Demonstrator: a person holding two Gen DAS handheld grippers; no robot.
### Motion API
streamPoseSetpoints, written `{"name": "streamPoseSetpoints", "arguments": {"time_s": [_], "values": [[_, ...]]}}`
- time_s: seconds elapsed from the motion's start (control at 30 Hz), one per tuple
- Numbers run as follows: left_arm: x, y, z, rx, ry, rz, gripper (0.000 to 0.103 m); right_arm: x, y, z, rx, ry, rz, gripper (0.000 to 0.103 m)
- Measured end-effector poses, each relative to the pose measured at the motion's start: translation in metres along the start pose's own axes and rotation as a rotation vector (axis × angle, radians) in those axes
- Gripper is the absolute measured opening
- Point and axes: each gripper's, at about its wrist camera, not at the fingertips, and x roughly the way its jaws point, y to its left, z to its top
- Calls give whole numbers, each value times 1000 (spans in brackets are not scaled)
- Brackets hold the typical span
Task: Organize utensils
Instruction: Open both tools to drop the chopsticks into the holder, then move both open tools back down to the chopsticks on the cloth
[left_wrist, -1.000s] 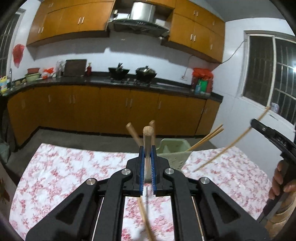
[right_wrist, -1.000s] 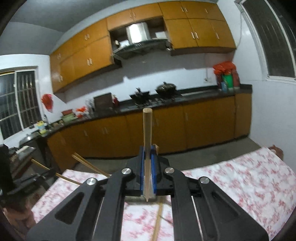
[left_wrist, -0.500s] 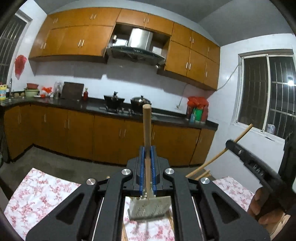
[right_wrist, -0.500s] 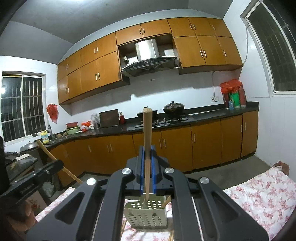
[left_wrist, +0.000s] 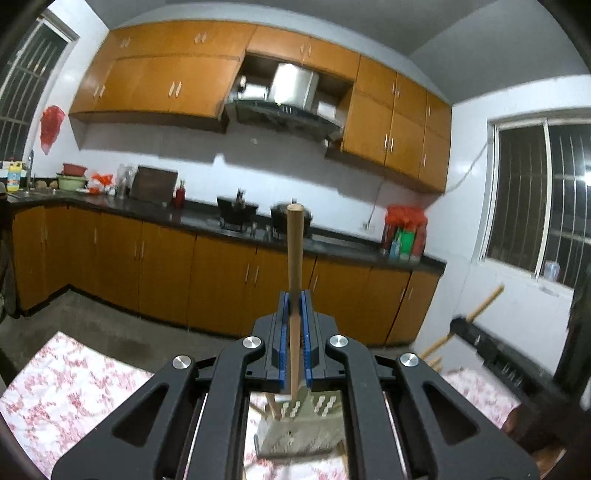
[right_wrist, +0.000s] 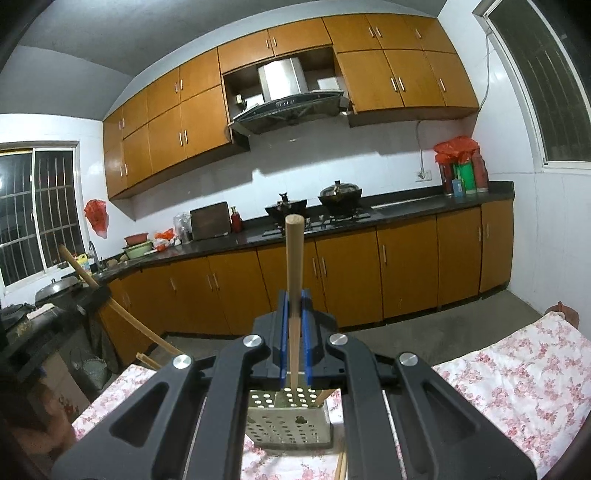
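Note:
My left gripper (left_wrist: 294, 295) is shut on an upright wooden stick (left_wrist: 295, 258); its lower end hangs over the pale perforated utensil holder (left_wrist: 299, 432). My right gripper (right_wrist: 294, 295) is shut on a wooden chopstick (right_wrist: 294, 266) held upright above the same holder (right_wrist: 288, 424), which has other sticks in it. The right gripper shows at the right edge of the left wrist view (left_wrist: 491, 347). The left gripper shows at the left of the right wrist view (right_wrist: 96, 295) with its stick.
The holder stands on a table with a floral cloth (right_wrist: 517, 373). Loose chopsticks (right_wrist: 341, 465) lie on the cloth beside the holder. Kitchen cabinets and a dark counter (right_wrist: 406, 210) run along the far wall.
Both grippers have tilted upward and come in over the holder, each still holding its stick upright. The holder now sits directly below both.

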Motion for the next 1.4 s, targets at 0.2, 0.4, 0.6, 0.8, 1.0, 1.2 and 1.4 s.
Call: {"name": "streamPoseSetpoints", "arguments": {"time_s": [0.2,0.4,0.6,0.8,1.0,1.2,1.4], "values": [[28,-1,-26,13,156,-31,9,12,5,-11,-19,61,3,16],[10,4,-18,1,109,-42,54,-7,4,-5,-14,21,1,39],[-20,16,-10,-33,53,-47,58,-42,-10,-2,0,-32,-52,47],[-52,32,-31,-3,56,65,62,-48,-55,-47,41,99,-197,48],[-36,59,-104,42,323,191,62,-4,-91,-140,147,484,-198,26],[-22,77,-164,-4,538,199,46,9,-67,-205,136,656,-94,21],[-23,74,-186,-7,605,179,45,11,-44,-226,79,696,-50,21]]}}
